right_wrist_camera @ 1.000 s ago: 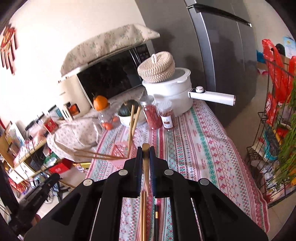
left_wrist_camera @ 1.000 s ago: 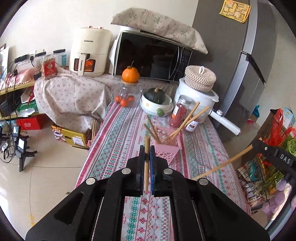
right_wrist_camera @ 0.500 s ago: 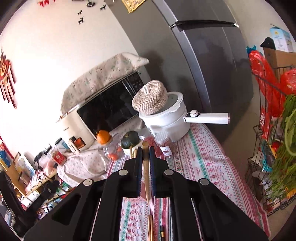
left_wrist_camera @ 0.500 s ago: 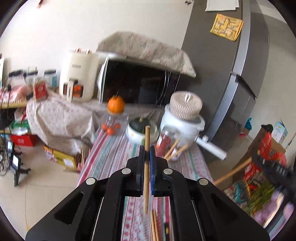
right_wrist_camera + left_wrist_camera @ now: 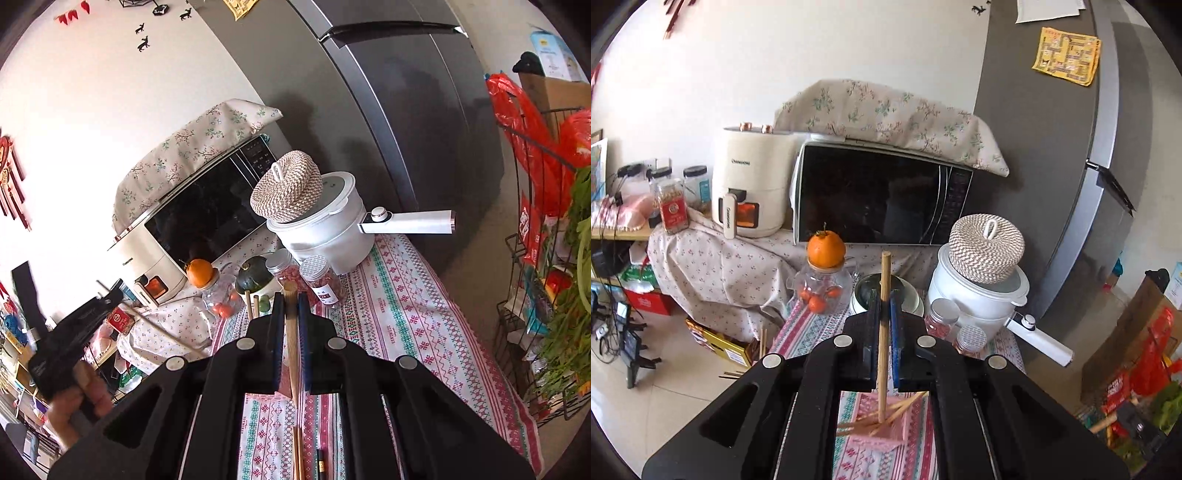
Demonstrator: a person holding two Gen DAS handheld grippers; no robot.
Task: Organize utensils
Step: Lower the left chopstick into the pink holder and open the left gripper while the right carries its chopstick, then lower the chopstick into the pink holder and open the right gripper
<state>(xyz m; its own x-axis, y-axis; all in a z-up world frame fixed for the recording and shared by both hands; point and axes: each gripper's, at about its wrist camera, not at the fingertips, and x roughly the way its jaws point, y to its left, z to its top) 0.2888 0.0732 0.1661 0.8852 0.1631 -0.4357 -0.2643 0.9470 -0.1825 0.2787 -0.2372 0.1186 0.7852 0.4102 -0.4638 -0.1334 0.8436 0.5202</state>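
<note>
Left gripper (image 5: 882,295) has swung down since a moment ago: its clamped chopstick (image 5: 882,332) now dips its tip into the pink holder (image 5: 882,424), which holds about four others. Right gripper (image 5: 291,299) is clenched on one chopstick (image 5: 291,343) above the tablecloth (image 5: 399,314); the holder hides behind its body, two sticks poking up

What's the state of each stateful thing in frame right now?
left tool: shut on a chopstick, upright, lower tip in the pink holder.
right tool: shut on a chopstick.
pink holder: open-topped, several chopsticks leaning inside.
microwave: door closed, floral cloth on top.
electric pot: lidded, woven trivet on the lid.
fridge: doors closed.
spice jars: capped.
</note>
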